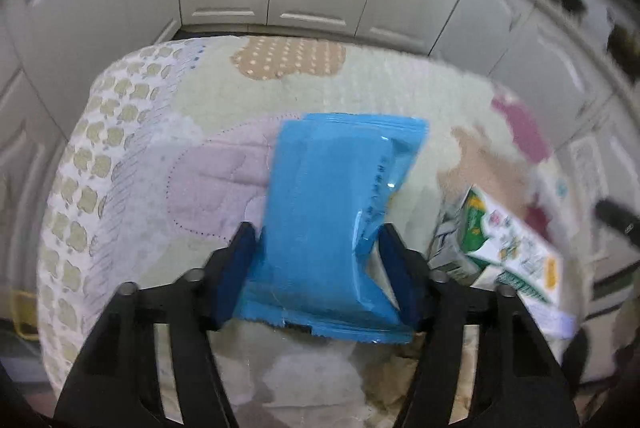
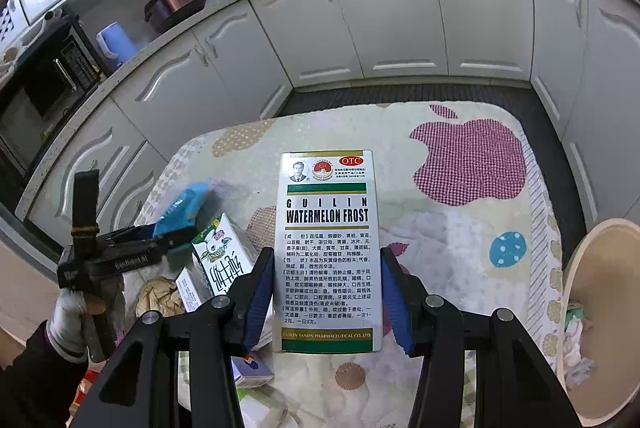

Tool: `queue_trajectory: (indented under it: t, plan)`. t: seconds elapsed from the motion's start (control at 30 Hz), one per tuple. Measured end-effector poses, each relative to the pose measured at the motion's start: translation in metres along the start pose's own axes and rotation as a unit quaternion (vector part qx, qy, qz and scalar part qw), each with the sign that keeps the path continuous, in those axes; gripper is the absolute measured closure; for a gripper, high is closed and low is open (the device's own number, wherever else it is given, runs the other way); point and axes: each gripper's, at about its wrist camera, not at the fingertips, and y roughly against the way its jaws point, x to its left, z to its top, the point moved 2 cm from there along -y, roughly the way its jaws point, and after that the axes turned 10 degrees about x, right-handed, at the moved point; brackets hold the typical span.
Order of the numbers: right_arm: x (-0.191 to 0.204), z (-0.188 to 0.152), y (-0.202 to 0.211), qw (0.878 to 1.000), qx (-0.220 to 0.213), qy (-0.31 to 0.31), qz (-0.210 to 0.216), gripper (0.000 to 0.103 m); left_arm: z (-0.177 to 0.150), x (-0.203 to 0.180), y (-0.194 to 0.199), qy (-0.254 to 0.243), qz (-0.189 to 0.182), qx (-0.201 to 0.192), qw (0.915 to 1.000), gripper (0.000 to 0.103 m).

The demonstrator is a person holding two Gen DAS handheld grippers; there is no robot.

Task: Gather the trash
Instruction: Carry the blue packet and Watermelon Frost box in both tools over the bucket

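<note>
Kitchen, low desk under a fruit-print cloth, white cabinets all round.

Right claw: part open, pads pressed to both long edges of a flat medicine box labelled "Watermelon Frost". Box is held up off the cloth, label toward the camera. Firm hold, by the look of it.

Left claw: jaws part open, a blue snack packet between them. The packet's lower half looks pinched in at the waist where the right pad meets it, while the left pad sits at its edge. Whether it is truly gripped or only bracketed I cannot tell. View is motion-blurred. From the right-wrist view the left claw is low over the litter pile with the packet at its tip, and a gloved hand is on its handle.

Bin: a beige bin stands at the right edge of the desk, rim near the cloth. Some crumpled white and pale scraps already lie inside, so a part of the collecting seems done.

Still left on the desk, at the left side:
- green-and-white milk carton, lying tilted
- crumpled brown paper
- small white box beside it
- a small blue-and-white pack near the front edge
- more pale scraps at the front, too hidden to name

Judgement: somewhere in the middle. Two items in the claws, neither yet over the bin. Medicine box is the nearer to being dropped, with the bin just to its right. At least four pieces wait after that.
</note>
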Motion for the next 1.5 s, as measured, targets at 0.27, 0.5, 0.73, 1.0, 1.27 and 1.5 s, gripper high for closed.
queue_trajectory:
  t: [0.27,0.5,0.73,1.0,1.27,1.5]
  plan:
    - [-0.001,-0.005,0.009,1.000,-0.011,-0.004,0.006,0.054,-0.003,-0.009,0.044,-0.010,0.005,-0.036,0.9993,0.057]
    - [-0.005,-0.013,0.026,1.000,-0.023,-0.001,0.003,0.054,0.000,-0.061,0.076,-0.051,-0.003,-0.060,0.9969,0.057]
    - [-0.028,-0.027,0.054,0.999,-0.041,-0.019,-0.014,0.054,0.001,-0.125,0.083,-0.099,-0.013,-0.069,0.9926,0.057]
    - [-0.069,-0.044,0.087,0.996,-0.064,-0.055,-0.032,0.054,0.001,-0.196,0.072,-0.139,-0.033,-0.058,0.9881,0.057]
    - [-0.113,-0.068,0.110,0.991,-0.080,-0.102,-0.045,0.054,-0.007,-0.270,0.055,-0.192,-0.051,-0.046,0.9790,0.057]
    - [-0.150,-0.090,0.130,0.984,-0.093,-0.139,-0.059,0.054,-0.015,-0.320,0.038,-0.224,-0.068,-0.028,0.9717,0.057]
